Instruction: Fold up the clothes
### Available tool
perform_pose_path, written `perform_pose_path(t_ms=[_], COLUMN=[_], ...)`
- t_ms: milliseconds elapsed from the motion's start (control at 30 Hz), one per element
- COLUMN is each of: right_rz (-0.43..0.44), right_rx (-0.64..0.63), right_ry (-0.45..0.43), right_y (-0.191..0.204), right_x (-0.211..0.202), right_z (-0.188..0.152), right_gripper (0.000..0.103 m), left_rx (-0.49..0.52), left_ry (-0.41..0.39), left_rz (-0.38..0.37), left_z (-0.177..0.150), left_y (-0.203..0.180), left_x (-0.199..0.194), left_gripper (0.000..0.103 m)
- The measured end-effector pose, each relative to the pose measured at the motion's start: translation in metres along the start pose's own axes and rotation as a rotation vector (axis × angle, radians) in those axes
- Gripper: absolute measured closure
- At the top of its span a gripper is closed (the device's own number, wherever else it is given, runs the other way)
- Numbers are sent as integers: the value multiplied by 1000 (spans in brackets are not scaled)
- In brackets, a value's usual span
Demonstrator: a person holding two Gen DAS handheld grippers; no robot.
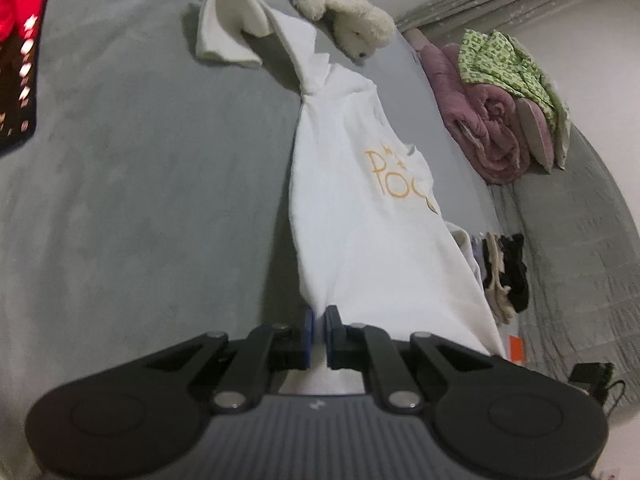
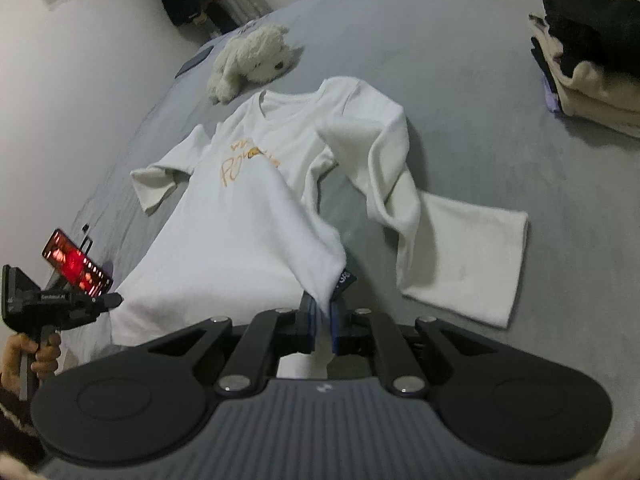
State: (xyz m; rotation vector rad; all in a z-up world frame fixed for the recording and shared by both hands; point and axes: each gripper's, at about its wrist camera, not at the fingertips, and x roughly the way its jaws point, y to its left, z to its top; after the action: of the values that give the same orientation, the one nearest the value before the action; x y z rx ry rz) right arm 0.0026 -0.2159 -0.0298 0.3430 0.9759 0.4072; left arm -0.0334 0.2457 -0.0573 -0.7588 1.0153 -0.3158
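Only the right wrist view shows the left gripper (image 2: 116, 300) at lower left; both it and the right gripper (image 2: 320, 312) pinch the white shirt (image 2: 248, 220) hem, mid-frame on the grey bed (image 2: 460, 60). Folded blankets (image 1: 492, 120) appear upper right, left view only.

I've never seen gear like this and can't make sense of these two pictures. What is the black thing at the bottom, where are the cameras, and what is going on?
No robot here: a person holds a hand-held two-finger gripper in each hand, each with a camera looking along its fingers. One picture is from the left gripper, the other from the right gripper; the right view also shows the person's left hand. Both grippers are shut on the hem of a white long-sleeved shirt, spread on a grey bed. Also on the bed: a plush toy dog, a stack of folded clothes and a rolled pink blanket.
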Motion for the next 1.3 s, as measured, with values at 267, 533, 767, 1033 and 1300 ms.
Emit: perform_pose_path(t_ms=[267, 533, 767, 1033, 1300], right_rz=[-9, 15, 43, 100, 190], right_rx=[-24, -59, -92, -40, 13], right_ry=[74, 150, 211, 217, 193], right_y=[-6, -11, -12, -13, -13], right_x=[10, 14, 18, 11, -31], right_z=[-10, -23, -39, -38, -19], right_gripper=[92, 48, 58, 91, 92], left_rx=[32, 5, 75, 111, 41], left_ry=[71, 127, 169, 183, 154], left_rz=[115, 19, 8, 43, -23], left_z=[-9, -8, -20, -25, -22], left_y=[17, 25, 14, -2, 4], left_x=[8, 8, 16, 21, -18], left_gripper=[101, 77, 78, 93, 94])
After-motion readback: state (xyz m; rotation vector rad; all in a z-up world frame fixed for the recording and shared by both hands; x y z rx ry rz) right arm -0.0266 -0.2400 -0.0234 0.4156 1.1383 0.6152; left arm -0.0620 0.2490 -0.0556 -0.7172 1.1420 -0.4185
